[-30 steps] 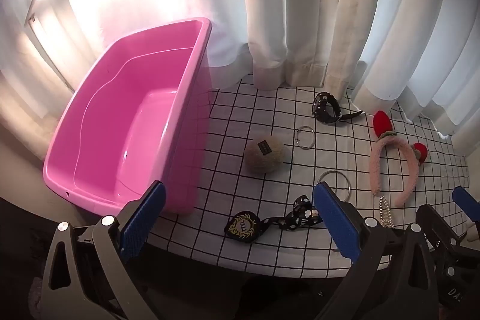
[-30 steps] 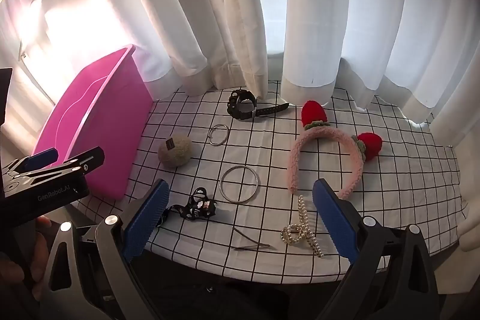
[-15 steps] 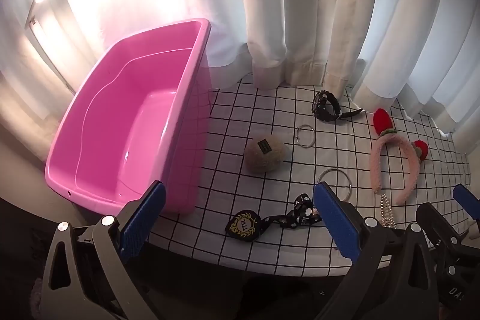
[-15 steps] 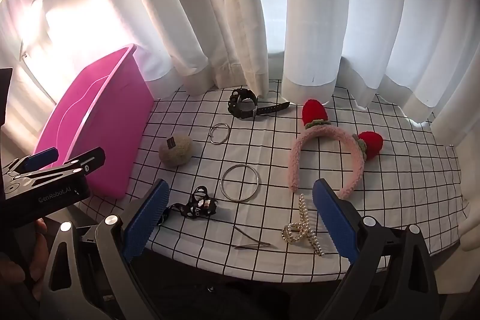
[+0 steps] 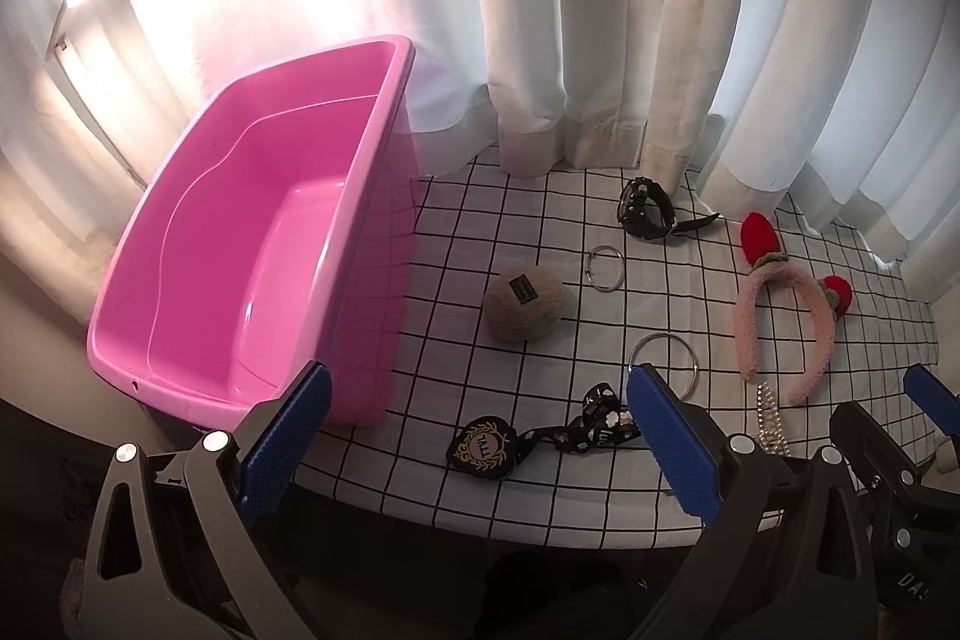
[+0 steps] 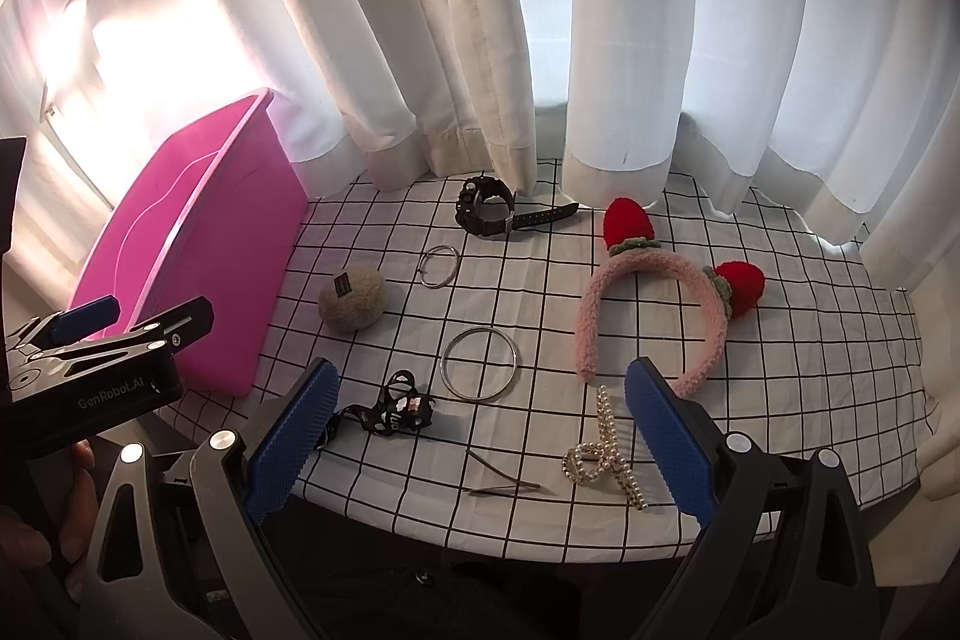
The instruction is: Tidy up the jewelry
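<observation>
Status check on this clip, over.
Both hand-held grippers, left and right, open, empty. Pink bin empty. Jewelry untouched on checked cloth. Nothing blocking.

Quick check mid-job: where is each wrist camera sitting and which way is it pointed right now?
Left wrist: behind the open left claw, off the table's near-left edge, facing the empty pink tub and curtains; right claw at lower right.
Right wrist: behind the open right claw, near edge, facing the pink headband; left claw and fingers at left.
Shared: tub, black watch, large ring.
</observation>
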`<action>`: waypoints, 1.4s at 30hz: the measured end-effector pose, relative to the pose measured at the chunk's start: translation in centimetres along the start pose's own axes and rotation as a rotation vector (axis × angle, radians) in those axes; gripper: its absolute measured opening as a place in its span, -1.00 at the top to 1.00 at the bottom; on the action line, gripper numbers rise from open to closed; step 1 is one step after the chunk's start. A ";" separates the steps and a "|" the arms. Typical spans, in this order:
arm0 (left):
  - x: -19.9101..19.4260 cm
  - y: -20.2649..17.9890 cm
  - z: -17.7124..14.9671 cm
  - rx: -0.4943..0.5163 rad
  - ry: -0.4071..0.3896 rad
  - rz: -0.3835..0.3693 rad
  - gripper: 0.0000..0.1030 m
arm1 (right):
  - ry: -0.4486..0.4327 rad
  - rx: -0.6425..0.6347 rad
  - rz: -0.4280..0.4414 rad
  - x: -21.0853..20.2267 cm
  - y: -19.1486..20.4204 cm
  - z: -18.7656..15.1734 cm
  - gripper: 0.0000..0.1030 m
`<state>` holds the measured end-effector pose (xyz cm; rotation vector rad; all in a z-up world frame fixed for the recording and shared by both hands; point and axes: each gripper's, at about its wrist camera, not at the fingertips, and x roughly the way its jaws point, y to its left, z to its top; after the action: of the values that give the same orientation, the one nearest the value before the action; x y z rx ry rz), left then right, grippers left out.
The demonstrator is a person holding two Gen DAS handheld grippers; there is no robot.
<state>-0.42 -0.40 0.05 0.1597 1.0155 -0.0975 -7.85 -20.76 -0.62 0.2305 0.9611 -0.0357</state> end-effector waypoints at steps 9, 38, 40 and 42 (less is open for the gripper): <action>0.0 -0.1 -0.2 0.001 0.003 -0.004 -0.88 | -0.001 -0.001 0.001 -0.1 -0.1 0.0 -0.79; 0.2 -0.8 -0.6 -0.005 0.011 -0.006 -0.88 | 0.005 0.010 0.006 -0.5 -1.0 -0.8 -0.79; 0.4 -1.0 -0.9 -0.006 0.017 -0.008 -0.88 | 0.016 0.017 0.006 -0.4 -1.4 -1.0 -0.79; 0.6 -1.1 -1.3 -0.007 0.023 -0.011 -0.88 | 0.026 0.024 0.005 -0.2 -1.7 -1.0 -0.79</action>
<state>-1.43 -1.29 -1.23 0.1493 1.0396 -0.1026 -8.98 -22.19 -1.33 0.2560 0.9867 -0.0396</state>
